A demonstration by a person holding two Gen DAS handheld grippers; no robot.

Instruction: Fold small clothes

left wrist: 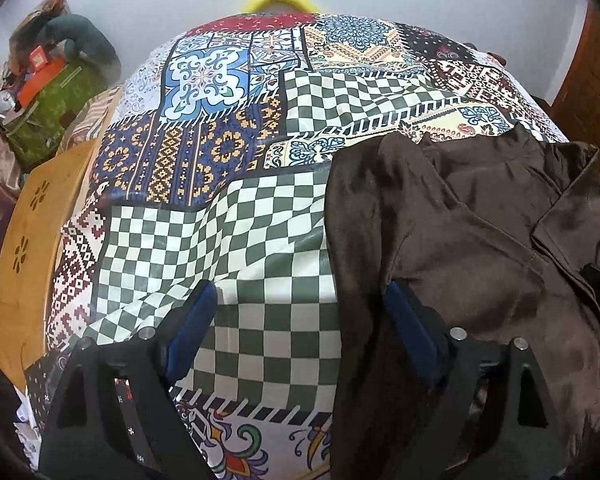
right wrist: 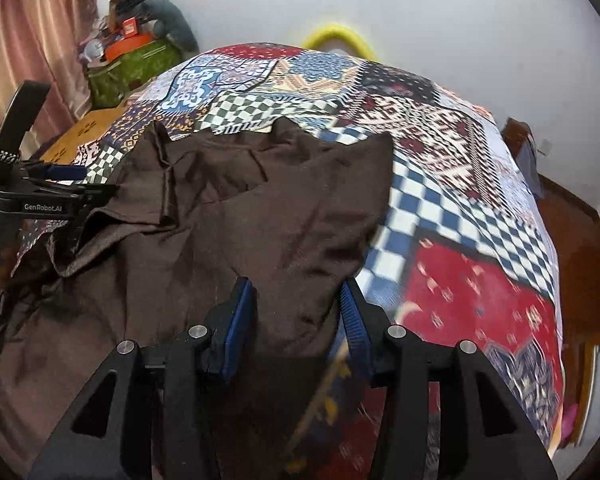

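Our left gripper [left wrist: 300, 292] hangs over the table with its blue-padded jaws spread wide: bare checkered cloth lies between them, and the jaw at 3 o'clock sits against the edge of the brown garment [left wrist: 460, 220] without pinching it. In its view the garment fills everything from 1 to 5 o'clock, rumpled, its near edge running down out of the picture.

Over to our right gripper [right wrist: 296, 292], and here the jaws stand partly apart above the brown cloth; the fabric passes between the pads, yet we see neither pad pressing on it. The garment spreads from the centre out to 9 o'clock in this view, with a loose fold standing up near 10 o'clock. At 9 o'clock the other gripper shows side-on at the garment's far edge.

Underneath it all lies the patchwork tablecloth [right wrist: 480, 208], checkered and red panels bare from 1 to 4 o'clock. At 11 o'clock a green bag [right wrist: 132, 64] sits against the wall, beside a pink curtain [right wrist: 32, 40].
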